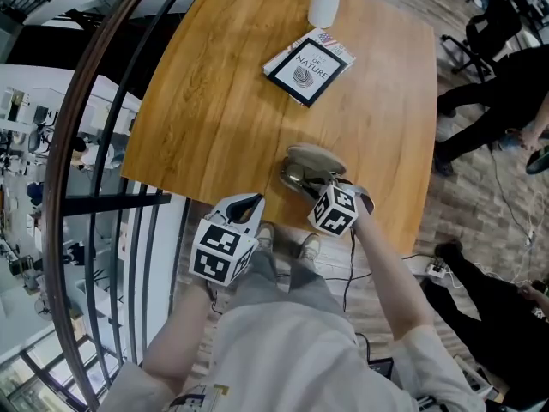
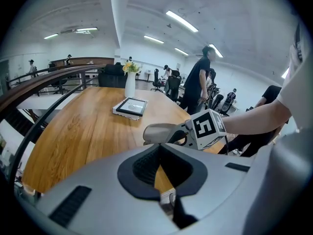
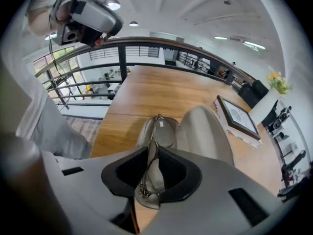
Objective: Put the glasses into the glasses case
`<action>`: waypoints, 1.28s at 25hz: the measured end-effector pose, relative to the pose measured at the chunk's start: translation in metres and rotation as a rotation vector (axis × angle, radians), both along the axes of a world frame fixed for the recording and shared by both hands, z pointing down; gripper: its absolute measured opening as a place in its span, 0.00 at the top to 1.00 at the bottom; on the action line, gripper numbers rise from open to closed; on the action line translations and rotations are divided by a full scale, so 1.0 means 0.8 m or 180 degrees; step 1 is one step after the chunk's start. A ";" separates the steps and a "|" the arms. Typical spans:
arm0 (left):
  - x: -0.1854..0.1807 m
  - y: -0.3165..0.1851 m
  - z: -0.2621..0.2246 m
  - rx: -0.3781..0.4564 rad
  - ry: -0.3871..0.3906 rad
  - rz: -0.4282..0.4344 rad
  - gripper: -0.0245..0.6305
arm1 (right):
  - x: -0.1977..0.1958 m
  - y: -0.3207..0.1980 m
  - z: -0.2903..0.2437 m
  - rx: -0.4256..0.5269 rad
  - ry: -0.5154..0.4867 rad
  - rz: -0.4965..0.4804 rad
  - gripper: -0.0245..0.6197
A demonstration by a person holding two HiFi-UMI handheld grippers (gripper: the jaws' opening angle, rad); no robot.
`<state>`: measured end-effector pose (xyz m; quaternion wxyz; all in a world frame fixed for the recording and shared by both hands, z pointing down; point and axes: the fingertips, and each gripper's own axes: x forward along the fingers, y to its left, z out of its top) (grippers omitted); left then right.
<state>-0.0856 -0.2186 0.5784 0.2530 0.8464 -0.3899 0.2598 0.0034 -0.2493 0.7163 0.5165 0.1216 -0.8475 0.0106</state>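
**Glasses sitting in the open case, right gripper loose around them**

Your right gripper has its jaws partway apart, and the glasses run straight through the gap, folded and standing on edge. The pads look just off the frame rather than squeezing it. The near lens sits between the jaws and the far lens reaches into the tray of the glasses case. The case lies open with its lid tipped back to the right.

Your left gripper hangs just off the near edge of the table, tips pinched together with nothing in them, pointing across at the case.

The case is close to the table's near edge. Further up the wood there's a book, and a white vase beyond it. A dark railing curves round your left side.
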 end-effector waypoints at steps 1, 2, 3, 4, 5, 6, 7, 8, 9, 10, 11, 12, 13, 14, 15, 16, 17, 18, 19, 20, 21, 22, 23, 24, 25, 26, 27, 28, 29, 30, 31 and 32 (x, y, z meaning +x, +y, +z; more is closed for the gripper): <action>0.000 0.001 0.000 -0.0002 0.0002 0.0005 0.94 | 0.001 0.003 0.002 -0.0011 0.0021 -0.0051 0.81; 0.000 0.002 0.001 -0.0008 0.0003 0.0008 0.94 | 0.001 0.005 0.003 -0.0001 0.0035 -0.0073 0.81; -0.001 0.003 0.001 -0.0015 0.0005 0.0009 0.94 | 0.002 0.005 0.003 0.0017 0.0038 -0.0064 0.81; -0.001 0.003 0.002 -0.0022 0.0005 0.0008 0.94 | 0.003 0.003 0.002 0.0028 0.0033 -0.0031 0.81; -0.002 0.004 0.002 -0.0026 0.0006 0.0007 0.94 | 0.003 0.002 0.002 0.0031 0.0024 0.0019 0.81; -0.003 0.004 0.002 -0.0028 0.0005 0.0007 0.94 | 0.005 0.001 0.001 0.0032 0.0017 0.0079 0.81; -0.004 0.004 0.002 -0.0027 0.0004 0.0008 0.94 | 0.006 -0.001 -0.001 0.0039 0.0017 0.0145 0.81; -0.005 0.005 0.002 -0.0025 0.0001 0.0009 0.94 | 0.009 -0.003 -0.003 0.0055 0.0021 0.0215 0.81; -0.005 0.005 0.001 -0.0021 -0.0001 0.0012 0.94 | 0.012 -0.006 -0.006 0.0075 0.0021 0.0288 0.81; -0.005 0.005 0.000 -0.0013 -0.0002 0.0014 0.94 | 0.014 -0.008 -0.011 0.0086 0.0002 0.0369 0.81; -0.005 0.004 -0.003 -0.0001 -0.0003 0.0016 0.94 | 0.016 -0.010 -0.018 0.0084 -0.0041 0.0458 0.81; -0.005 0.003 -0.005 0.0018 -0.0004 0.0016 0.94 | 0.018 -0.012 -0.026 0.0072 -0.0103 0.0554 0.81; -0.005 0.001 -0.009 0.0042 -0.0005 0.0016 0.94 | 0.019 -0.015 -0.034 0.0064 -0.0174 0.0648 0.81; -0.004 -0.001 -0.013 0.0073 -0.0006 0.0016 0.94 | 0.021 -0.018 -0.044 0.0068 -0.0245 0.0732 0.81; -0.004 -0.005 -0.018 0.0108 -0.0008 0.0016 0.94 | 0.023 -0.022 -0.055 0.0090 -0.0308 0.0806 0.82; -0.004 -0.008 -0.024 0.0145 -0.0012 0.0015 0.94 | 0.025 -0.026 -0.067 0.0126 -0.0364 0.0873 0.83; -0.005 -0.012 -0.031 0.0184 -0.0017 0.0013 0.94 | 0.028 -0.030 -0.081 0.0173 -0.0415 0.0941 0.84; -0.005 -0.016 -0.039 0.0227 -0.0024 0.0011 0.94 | 0.031 -0.034 -0.096 0.0221 -0.0471 0.1013 0.84; -0.006 -0.020 -0.048 0.0275 -0.0030 0.0009 0.94 | 0.033 -0.037 -0.113 0.0267 -0.0546 0.1091 0.85; -0.008 -0.023 -0.059 0.0326 -0.0034 0.0006 0.94 | 0.035 -0.040 -0.131 0.0307 -0.0646 0.1173 0.85; -0.008 -0.027 -0.071 0.0379 -0.0031 0.0002 0.94 | 0.036 -0.043 -0.151 0.0346 -0.0758 0.1250 0.86; -0.009 -0.030 -0.084 0.0437 -0.0021 -0.0003 0.94 | 0.038 -0.045 -0.170 0.0393 -0.0862 0.1314 0.86; -0.009 -0.033 -0.098 0.0505 -0.0011 -0.0006 0.94 | 0.040 -0.047 -0.190 0.0453 -0.0952 0.1363 0.87; -0.009 -0.037 -0.112 0.0582 -0.0006 -0.0005 0.94 | 0.042 -0.049 -0.210 0.0517 -0.1036 0.1405 0.87; -0.009 -0.042 -0.126 0.0665 -0.0006 0.0000 0.94 | 0.045 -0.051 -0.231 0.0579 -0.1132 0.1448 0.88; -0.008 -0.046 -0.140 0.0751 -0.0008 0.0009 0.94 | 0.047 -0.053 -0.252 0.0637 -0.1245 0.1492 0.88; -0.006 -0.050 -0.155 0.0836 -0.0009 0.0022 0.94 | 0.049 -0.055 -0.273 0.0698 -0.1367 0.1529 0.89; -0.003 -0.054 -0.169 0.0915 -0.0009 0.0038 0.94 | 0.052 -0.057 -0.295 0.0767 -0.1479 0.1553 0.89; 0.000 -0.056 -0.183 0.0985 -0.0009 0.0054 0.94 | 0.054 -0.057 -0.316 0.0842 -0.1573 0.1565 0.90; 0.004 -0.057 -0.196 0.1045 -0.0009 0.0069 0.94 | 0.055 -0.054 -0.338 0.0917 -0.1649 0.1568 0.90; 0.008 -0.057 -0.208 0.1103 -0.0010 0.0085 0.94 | 0.056 -0.051 -0.358 0.0989 -0.1719 0.1570 0.90; 0.012 -0.056 -0.219 0.1163 -0.0011 0.0102 0.94 | 0.058 -0.047 -0.378 0.1056 -0.1795 0.1575 0.90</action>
